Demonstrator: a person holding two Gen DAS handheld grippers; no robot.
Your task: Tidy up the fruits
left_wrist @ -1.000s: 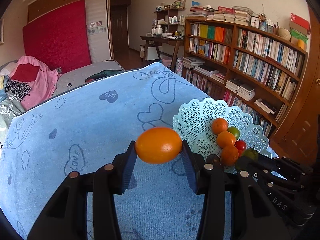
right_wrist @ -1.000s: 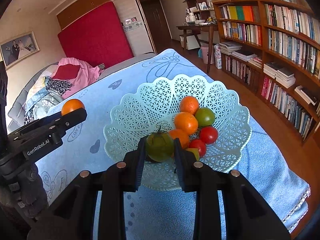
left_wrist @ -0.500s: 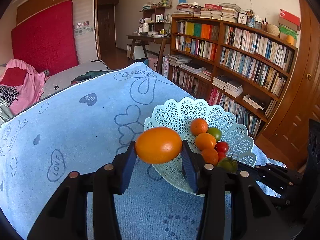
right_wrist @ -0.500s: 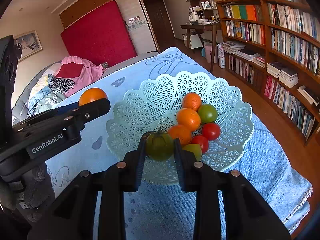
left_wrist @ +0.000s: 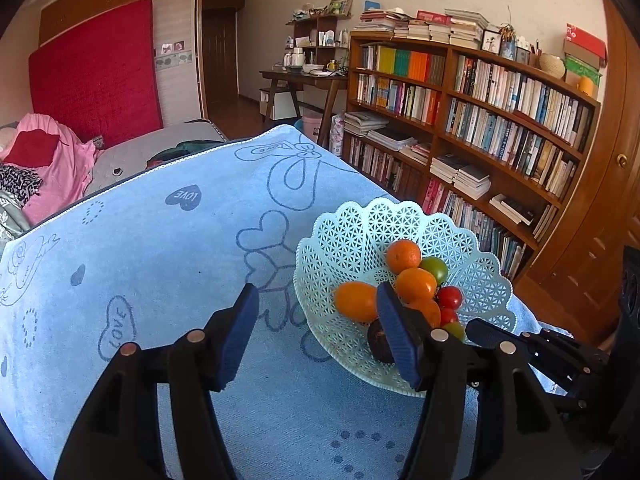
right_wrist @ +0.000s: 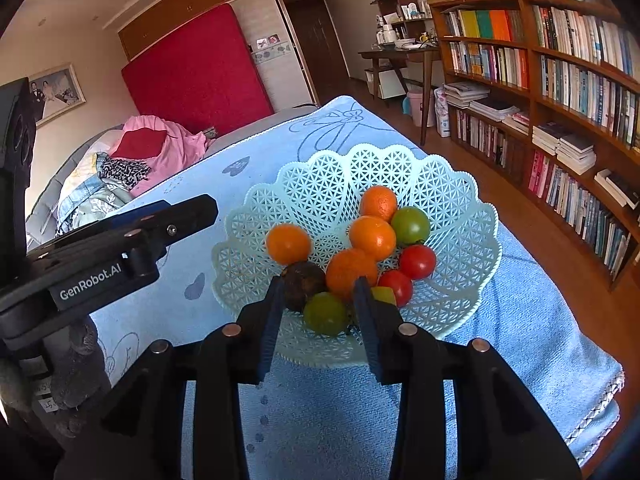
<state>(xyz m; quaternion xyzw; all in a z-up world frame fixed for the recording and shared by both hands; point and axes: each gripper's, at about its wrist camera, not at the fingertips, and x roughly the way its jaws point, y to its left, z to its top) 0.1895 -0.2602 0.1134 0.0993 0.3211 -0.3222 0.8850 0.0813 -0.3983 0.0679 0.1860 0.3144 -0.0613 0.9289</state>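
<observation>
A mint lattice basket (left_wrist: 352,228) (right_wrist: 460,208) stands on the blue towel and holds several oranges, red and green tomatoes and a dark brown fruit (right_wrist: 300,284). My left gripper (left_wrist: 316,292) is opening. The orange fruit (left_wrist: 354,300) (right_wrist: 288,243) it carried now lies on the basket's left inner wall, free of the pads. My right gripper (right_wrist: 318,284) is opening too, over the basket's near side. A green fruit (right_wrist: 325,313) sits in the basket between its fingers, with a gap to the pads. In the right wrist view the left gripper (right_wrist: 176,216) reaches in from the left.
A blue towel (left_wrist: 160,264) with heart prints covers the table. Its right edge drops to a wooden floor (right_wrist: 560,272) before tall bookshelves (left_wrist: 500,112). A bed with pink bedding (right_wrist: 160,152) and a red headboard lies behind. My right gripper's fingers (left_wrist: 520,344) sit at the basket's near right.
Both grippers have spread their jaws. The orange fruit left the left pads and dropped into the basket. The green fruit slipped from the right pads down into the basket.
</observation>
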